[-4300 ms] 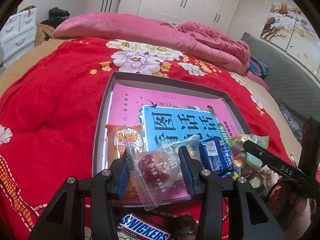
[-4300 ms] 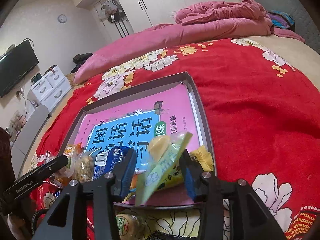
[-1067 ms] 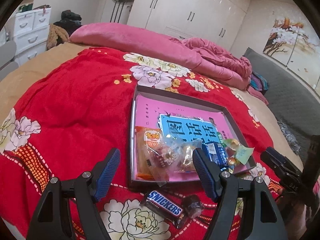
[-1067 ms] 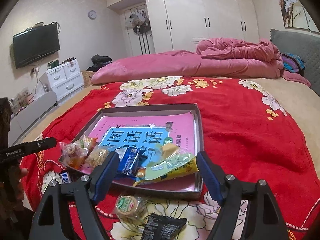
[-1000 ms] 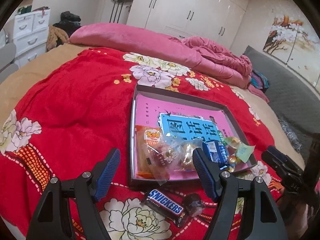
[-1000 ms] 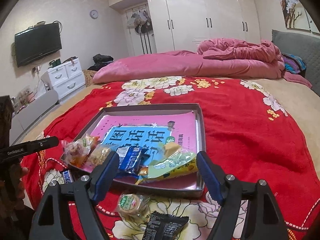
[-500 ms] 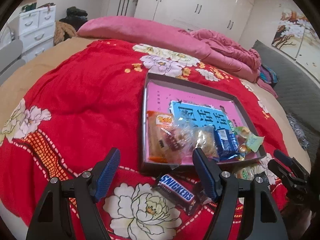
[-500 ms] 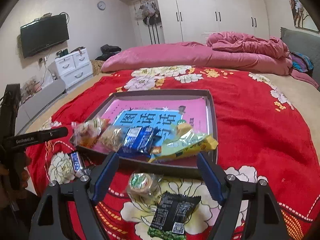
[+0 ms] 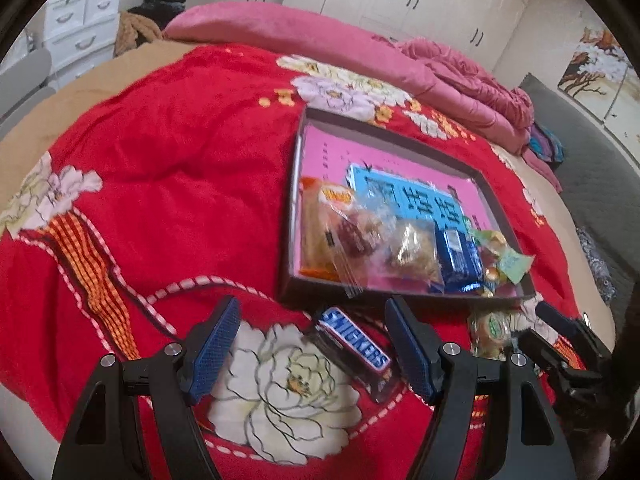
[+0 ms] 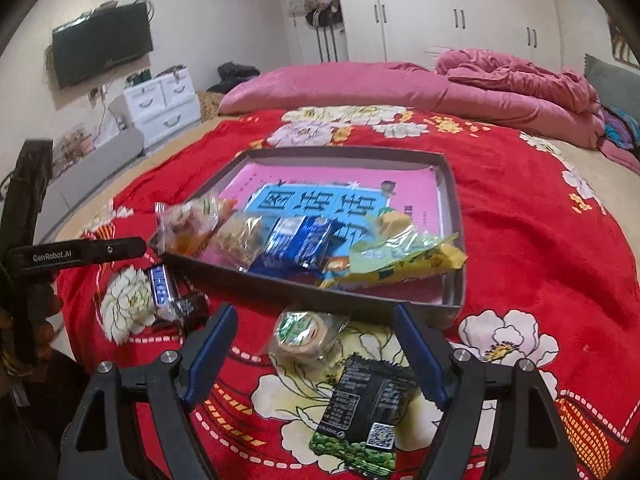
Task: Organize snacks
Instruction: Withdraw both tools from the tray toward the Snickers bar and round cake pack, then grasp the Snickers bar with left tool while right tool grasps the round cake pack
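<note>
Left wrist view: my left tongs [image 9: 312, 346], open and empty, straddle the Snickers bar [image 9: 355, 343], lying diagonally below the tray's [image 9: 404, 294] near edge.

Right gripper [image 10: 316, 350] open above round snack [image 10: 304, 332], black packet [image 10: 366, 410], tray [image 10: 454, 280] behind

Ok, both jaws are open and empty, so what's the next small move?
Probably lower the left gripper onto the Snickers bar: it lies on the red blanket outside the tray, already between the open jaws.
</note>
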A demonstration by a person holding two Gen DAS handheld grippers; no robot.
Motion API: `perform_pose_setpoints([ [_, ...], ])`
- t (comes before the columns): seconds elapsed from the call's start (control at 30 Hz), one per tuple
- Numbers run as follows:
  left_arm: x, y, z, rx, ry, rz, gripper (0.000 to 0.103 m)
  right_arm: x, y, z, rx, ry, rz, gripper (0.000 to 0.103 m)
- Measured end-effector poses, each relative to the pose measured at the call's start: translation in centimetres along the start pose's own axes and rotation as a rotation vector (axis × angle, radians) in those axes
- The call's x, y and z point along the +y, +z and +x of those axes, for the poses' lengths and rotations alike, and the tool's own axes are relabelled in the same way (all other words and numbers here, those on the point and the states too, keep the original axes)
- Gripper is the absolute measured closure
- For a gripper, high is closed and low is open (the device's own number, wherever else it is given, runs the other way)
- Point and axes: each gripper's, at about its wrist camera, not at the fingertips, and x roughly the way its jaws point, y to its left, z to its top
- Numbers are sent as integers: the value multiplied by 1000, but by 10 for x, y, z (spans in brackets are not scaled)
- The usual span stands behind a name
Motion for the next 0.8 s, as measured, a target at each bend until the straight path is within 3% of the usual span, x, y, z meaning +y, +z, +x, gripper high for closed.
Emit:
perform_pose_setpoints([
  [0.4,-1,-9,19,85,-1,-67,27,4,-8,21,92,-2,-3,24],
  [0.73,-15,-12,32,114,38,-40,27,16,-9,40,148,2,-6,24],
  [0.8,-18,-12,34,118,34,-40,27,20,-8,43,157,12,-6,28],
])
